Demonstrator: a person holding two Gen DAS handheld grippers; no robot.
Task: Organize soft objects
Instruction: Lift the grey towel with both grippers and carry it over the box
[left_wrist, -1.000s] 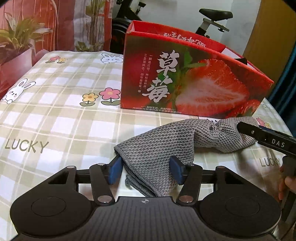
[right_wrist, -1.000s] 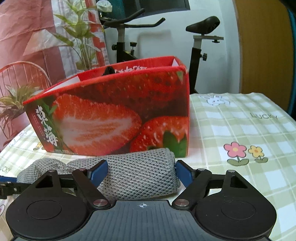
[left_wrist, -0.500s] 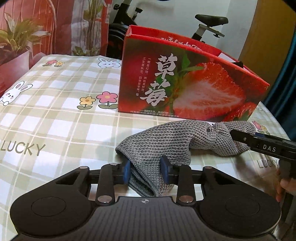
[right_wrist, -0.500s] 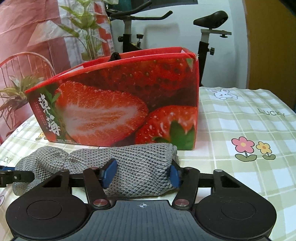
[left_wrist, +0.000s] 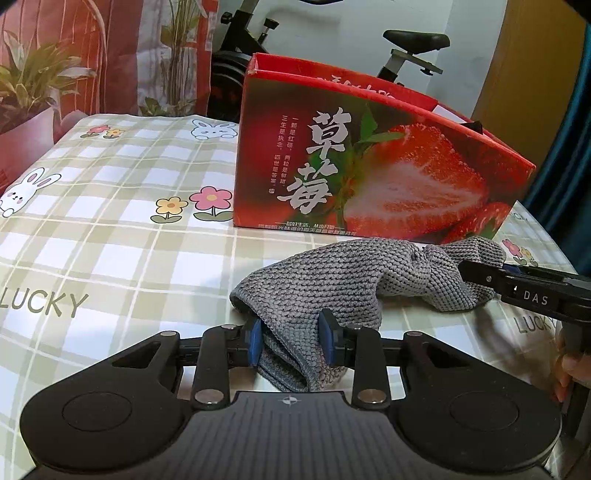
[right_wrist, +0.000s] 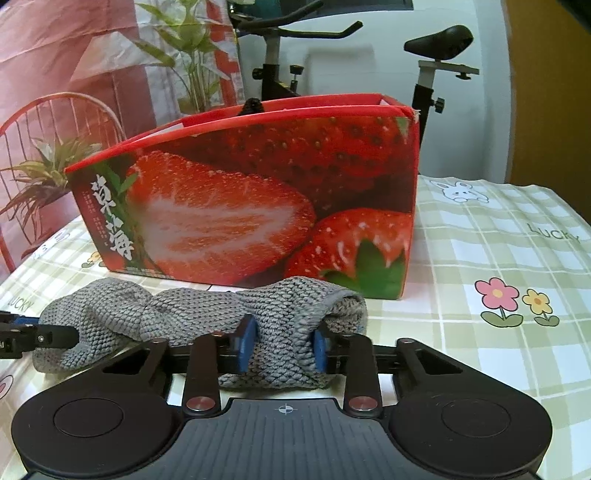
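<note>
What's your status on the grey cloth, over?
Left gripper and right gripper just closed on opposite ends of grey cloth. Cloth on table. Strawberry box behind, path clear.

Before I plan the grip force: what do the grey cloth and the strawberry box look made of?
Grey cloth: soft knitted or waffle-weave fabric, probably microfibre; its bumpy loops show, and it bunches where each gripper's fingers pinch it. Strawberry box: printed cardboard with a slightly glossy finish, judging by thin, straight-edged walls and faint sheen.
</note>
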